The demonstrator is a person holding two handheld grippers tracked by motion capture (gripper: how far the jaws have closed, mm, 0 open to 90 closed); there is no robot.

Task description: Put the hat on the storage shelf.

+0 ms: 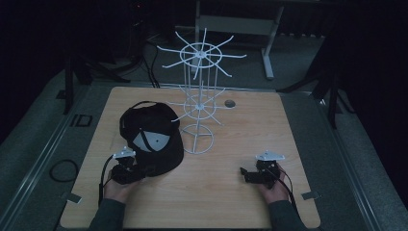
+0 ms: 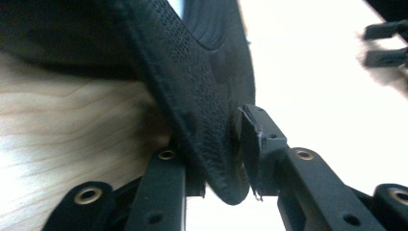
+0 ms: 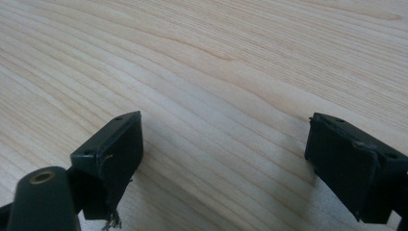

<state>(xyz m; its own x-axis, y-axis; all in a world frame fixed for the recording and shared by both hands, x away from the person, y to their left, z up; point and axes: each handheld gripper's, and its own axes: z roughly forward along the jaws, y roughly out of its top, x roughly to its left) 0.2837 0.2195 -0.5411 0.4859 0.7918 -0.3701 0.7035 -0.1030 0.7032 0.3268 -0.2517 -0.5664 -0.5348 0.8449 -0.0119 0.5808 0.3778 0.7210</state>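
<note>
Our left gripper (image 2: 221, 154) pinches the black fabric cap's (image 1: 151, 137) brim beside the white wire rack (image 1: 199, 96), presumably for hanging; our right gripper (image 3: 223, 163) gapes empty.

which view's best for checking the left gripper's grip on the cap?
The left gripper view: the cap brim's edge sits between the jaws of the left gripper, close up. The high view shows the whole cap on the table, but the contact is too small to judge. The right gripper view shows bare wood.
</note>
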